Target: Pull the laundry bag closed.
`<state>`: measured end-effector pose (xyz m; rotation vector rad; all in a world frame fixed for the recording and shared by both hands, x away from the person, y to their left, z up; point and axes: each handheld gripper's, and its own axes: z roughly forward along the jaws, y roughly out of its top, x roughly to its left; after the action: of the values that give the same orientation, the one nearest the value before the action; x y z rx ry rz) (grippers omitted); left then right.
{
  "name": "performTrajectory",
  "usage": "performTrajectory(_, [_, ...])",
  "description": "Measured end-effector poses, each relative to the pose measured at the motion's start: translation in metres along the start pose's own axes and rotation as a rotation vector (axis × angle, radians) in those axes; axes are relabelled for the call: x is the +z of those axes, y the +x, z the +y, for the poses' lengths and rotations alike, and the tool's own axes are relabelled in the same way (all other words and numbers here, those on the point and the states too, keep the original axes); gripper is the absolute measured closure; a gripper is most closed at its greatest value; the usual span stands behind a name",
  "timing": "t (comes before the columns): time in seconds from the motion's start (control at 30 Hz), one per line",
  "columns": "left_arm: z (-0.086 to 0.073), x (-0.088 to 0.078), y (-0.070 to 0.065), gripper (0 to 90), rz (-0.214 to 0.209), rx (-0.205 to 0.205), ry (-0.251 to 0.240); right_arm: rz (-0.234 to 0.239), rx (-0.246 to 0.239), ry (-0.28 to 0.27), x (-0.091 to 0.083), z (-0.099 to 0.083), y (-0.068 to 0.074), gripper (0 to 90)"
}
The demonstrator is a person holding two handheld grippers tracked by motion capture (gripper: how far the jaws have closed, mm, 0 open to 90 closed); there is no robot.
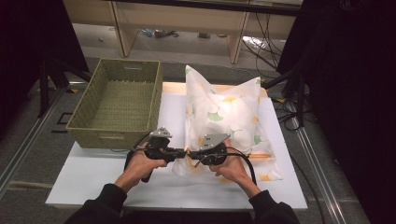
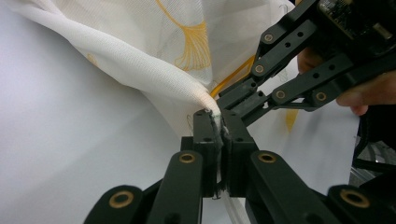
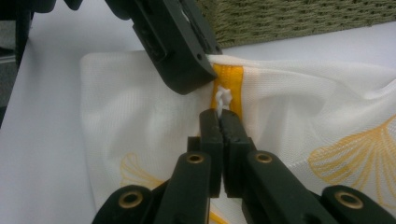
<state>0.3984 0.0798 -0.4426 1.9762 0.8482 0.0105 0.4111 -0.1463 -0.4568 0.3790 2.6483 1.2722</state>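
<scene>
At the near edge of the white surface (image 1: 93,182), two sleeved forearms enter from below, each hand holding one tool. The left tool (image 1: 180,153) and the right tool (image 1: 192,154) point toward each other and meet tip to tip at the near left corner of the pillowcase (image 1: 224,116). In the left gripper view, the left tool (image 2: 219,122) is closed on a bunched fold of the white mesh fabric — the cloth is pinched between its pads and rises taut from them. In the right gripper view, the right tool (image 3: 220,116) is closed on a small white tuft at the yellow trim band (image 3: 228,84) of the pillowcase (image 3: 303,112), with the other tool's jaw just above it. The pillowcase — white with yellow and green leaf prints — lies on the right half of the surface, a pillow inside it, extending away from the tools. Farther off on the left, a woven basket (image 1: 88,126) stands beside the pillowcase, overhanging the surface's far left edge.
</scene>
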Motion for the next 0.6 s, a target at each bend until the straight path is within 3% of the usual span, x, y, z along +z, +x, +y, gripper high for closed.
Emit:
performTrajectory(0.07, [-0.001, 0.0, 0.001, 85.4, 0.008, 0.009, -0.001, 0.002, -0.009, 0.004, -0.001, 0.0, 0.0, 90.0])
performTrajectory(0.23, [-0.005, 0.003, 0.005, 84.4, -0.012, -0.05, 0.014, -0.004, -0.034, 0.028, 0.0, 0.0, 0.001, 90.0])
performTrajectory(0.33, [-0.004, 0.002, 0.004, 85.2, -0.01, -0.049, 0.022, -0.005, -0.035, 0.032, 0.002, 0.0, 0.002, 90.0])
performTrajectory(0.43, [-0.003, 0.001, 0.0, 86.3, 0.022, -0.015, 0.018, -0.003, -0.037, 0.036, 0.001, 0.0, 0.002, 90.0])
performTrajectory(0.6, [0.0, 0.001, -0.007, 86.4, 0.031, 0.035, 0.021, -0.001, -0.028, 0.03, 0.0, 0.0, 0.002, 90.0])
